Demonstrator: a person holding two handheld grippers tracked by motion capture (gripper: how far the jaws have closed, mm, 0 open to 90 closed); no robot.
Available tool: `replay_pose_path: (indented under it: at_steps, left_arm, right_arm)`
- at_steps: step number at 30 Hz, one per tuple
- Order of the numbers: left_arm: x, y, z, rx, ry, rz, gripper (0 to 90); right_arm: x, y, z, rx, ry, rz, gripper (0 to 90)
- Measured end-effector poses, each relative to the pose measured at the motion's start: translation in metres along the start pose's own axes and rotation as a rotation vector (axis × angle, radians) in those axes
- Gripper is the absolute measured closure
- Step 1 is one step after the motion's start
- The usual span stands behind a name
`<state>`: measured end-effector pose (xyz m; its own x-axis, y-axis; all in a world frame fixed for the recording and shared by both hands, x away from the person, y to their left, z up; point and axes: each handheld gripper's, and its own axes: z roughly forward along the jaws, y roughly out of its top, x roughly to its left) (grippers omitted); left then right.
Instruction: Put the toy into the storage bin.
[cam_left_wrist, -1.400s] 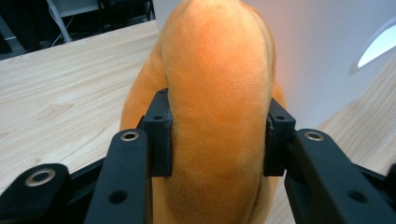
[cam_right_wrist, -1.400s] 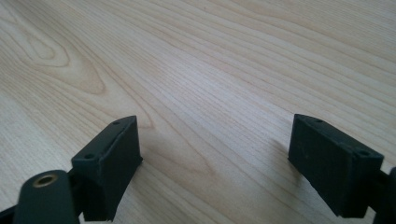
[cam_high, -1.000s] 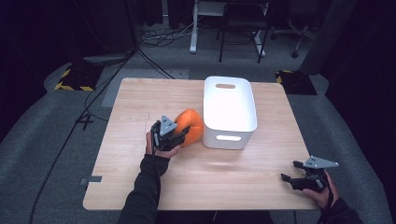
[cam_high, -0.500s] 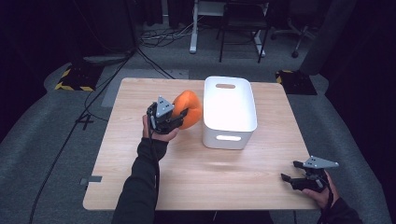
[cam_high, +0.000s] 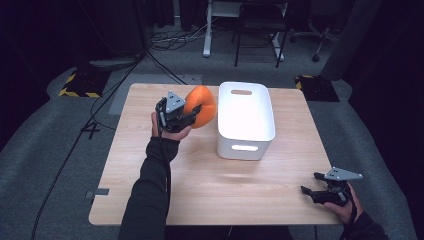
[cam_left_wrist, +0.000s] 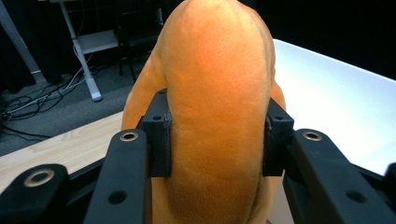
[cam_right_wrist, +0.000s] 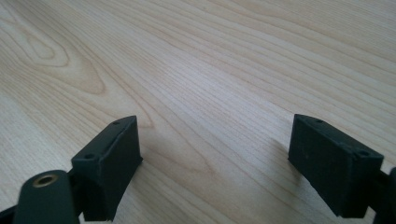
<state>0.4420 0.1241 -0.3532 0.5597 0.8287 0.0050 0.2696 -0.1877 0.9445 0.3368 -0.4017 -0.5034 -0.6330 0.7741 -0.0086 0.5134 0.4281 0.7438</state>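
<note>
Orange plush toy (cam_high: 201, 106) clamped in left gripper (cam_high: 186, 116), now lifted off the wooden table (cam_high: 200, 190) and up level with the white bin (cam_high: 245, 119) rim, just beside its left wall — drop-in likely next; right gripper (cam_high: 314, 191) parked near the bin's front-right, jaws apart, empty.

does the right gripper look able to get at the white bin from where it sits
Probably yes. The right gripper rests near the table's front right corner with its fingers apart and nothing between them. Bare wood lies between it and the bin. The left gripper holds the orange plush at the bin's far side.
</note>
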Motion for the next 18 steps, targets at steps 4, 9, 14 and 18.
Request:
replay_pose_path:
  at_steps: [4, 9, 14, 18]
  left_arm:
    - [0.0, 0.007, -0.001, -0.001, -0.004, 0.007, 57.5]
    - [-0.001, 0.017, 0.0, -0.007, -0.018, 0.012, 57.5]
    - [-0.002, 0.028, 0.0, -0.019, -0.024, 0.017, 57.3]
    - [-0.004, 0.035, 0.0, -0.034, -0.021, 0.025, 57.2]
  right_arm:
    - [0.0, 0.0, 0.0, 0.001, 0.001, 0.001, 16.8]
    - [0.0, 0.0, 0.0, -0.001, 0.0, 0.004, 16.8]
    - [0.0, 0.0, 0.0, 0.0, 0.001, 0.001, 16.8]
    - [0.0, 0.0, 0.0, -0.001, -0.001, 0.003, 16.8]
